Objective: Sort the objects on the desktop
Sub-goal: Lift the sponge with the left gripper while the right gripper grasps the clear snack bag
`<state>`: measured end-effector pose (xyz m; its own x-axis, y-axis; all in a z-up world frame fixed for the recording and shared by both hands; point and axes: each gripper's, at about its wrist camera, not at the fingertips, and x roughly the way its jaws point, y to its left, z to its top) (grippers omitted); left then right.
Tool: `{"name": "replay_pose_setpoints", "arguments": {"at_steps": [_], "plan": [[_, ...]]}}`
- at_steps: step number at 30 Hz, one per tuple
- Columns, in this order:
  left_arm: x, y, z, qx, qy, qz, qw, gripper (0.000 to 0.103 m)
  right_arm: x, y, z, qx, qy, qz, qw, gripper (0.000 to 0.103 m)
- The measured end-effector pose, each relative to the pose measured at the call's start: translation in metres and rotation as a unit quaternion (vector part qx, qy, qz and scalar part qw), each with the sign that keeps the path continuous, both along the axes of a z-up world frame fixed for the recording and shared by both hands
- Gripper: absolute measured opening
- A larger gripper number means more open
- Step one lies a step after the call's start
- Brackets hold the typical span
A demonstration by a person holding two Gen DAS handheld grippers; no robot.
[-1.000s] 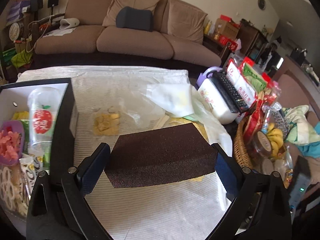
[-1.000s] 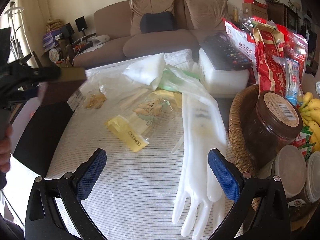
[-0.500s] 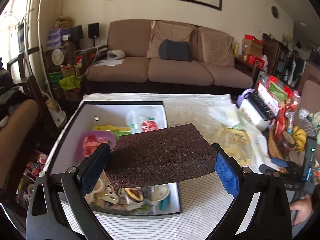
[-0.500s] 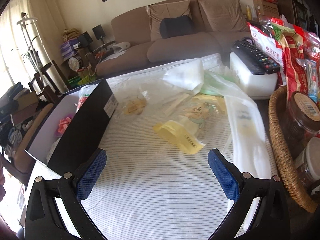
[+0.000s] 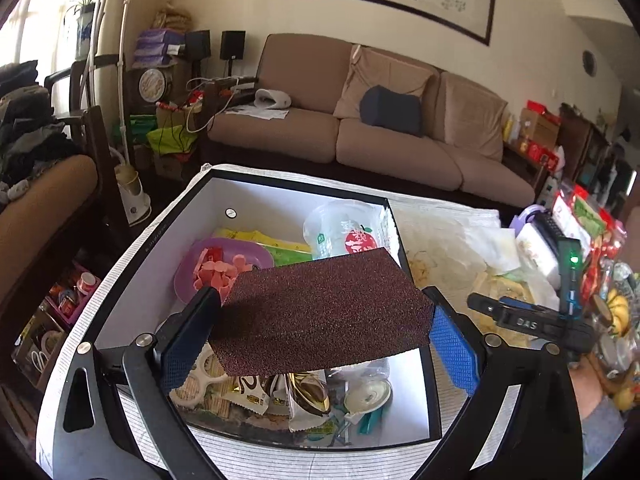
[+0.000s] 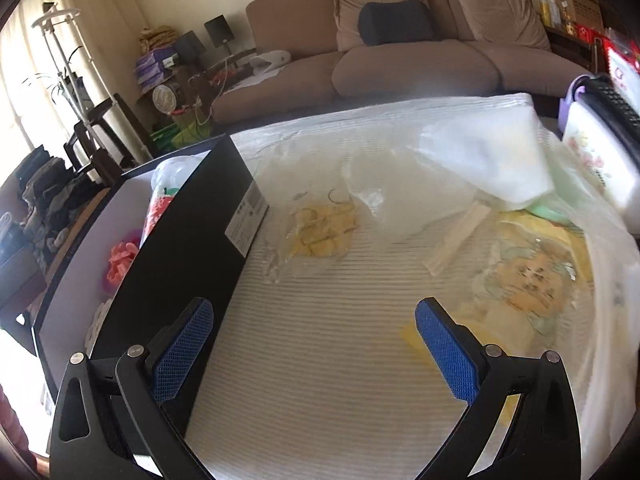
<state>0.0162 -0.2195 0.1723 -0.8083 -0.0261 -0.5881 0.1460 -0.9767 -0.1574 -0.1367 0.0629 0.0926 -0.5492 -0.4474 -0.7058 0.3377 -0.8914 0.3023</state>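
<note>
Box: a black box [image 5: 120, 276] with a white inside stands at the left of the striped tablecloth [image 6: 328, 360]; in the right wrist view its black outer wall [image 6: 188, 240] carries a white label.
Box contents: a purple dish [image 5: 196, 256] of pink pieces, a clear cup [image 5: 344, 228] with a red apple print, yellow-green packets along the far wall, and snack wrappers, a white ring piece and a small tin at the near end.
Left gripper: the left gripper [image 5: 320, 332] hangs above the open box, its 2 blue-padded fingers pressed against the short ends of a dark brown sponge block [image 5: 324, 312].
Sponge block: held level in the air over the box's near half, touching nothing but the pads.
Right gripper: the right gripper [image 6: 316, 348] hovers low over bare cloth just right of the box wall, fingers spread wide with nothing between them; in the left wrist view it shows at the right edge [image 5: 524, 320] with a green light lit.
Cloth, middle: a clear bag of pale yellow pieces [image 6: 320, 228] lies near the box's far corner.
Cloth, right: crumpled clear plastic bags [image 6: 532, 264], 1 with a printed yellow pack inside.
Far right: a white container [image 6: 600, 168] with a remote control on top.
</note>
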Motion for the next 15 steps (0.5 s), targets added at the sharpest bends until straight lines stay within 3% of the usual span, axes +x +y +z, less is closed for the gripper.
{"name": "replay_pose_setpoints", "arguments": {"at_steps": [3,6,11,15], "plan": [[-0.008,-0.008,-0.006,-0.005,-0.008,0.002,1.0000,0.099,-0.029,-0.016,-0.013,-0.001,-0.011,0.010,1.000,0.102],[-0.022,-0.022,-0.009,0.031,-0.029,-0.002,0.9991,0.099,-0.052,-0.035,-0.026,0.008,-0.021,0.013,1.000,0.102],[-0.024,-0.037,-0.012,0.002,-0.047,0.014,0.9988,0.099,-0.084,-0.053,-0.044,0.046,-0.020,-0.049,0.998,0.102],[-0.022,-0.058,-0.013,0.020,-0.053,0.026,0.9981,0.099,-0.103,-0.064,-0.049,0.044,-0.012,-0.065,0.997,0.102]]}}
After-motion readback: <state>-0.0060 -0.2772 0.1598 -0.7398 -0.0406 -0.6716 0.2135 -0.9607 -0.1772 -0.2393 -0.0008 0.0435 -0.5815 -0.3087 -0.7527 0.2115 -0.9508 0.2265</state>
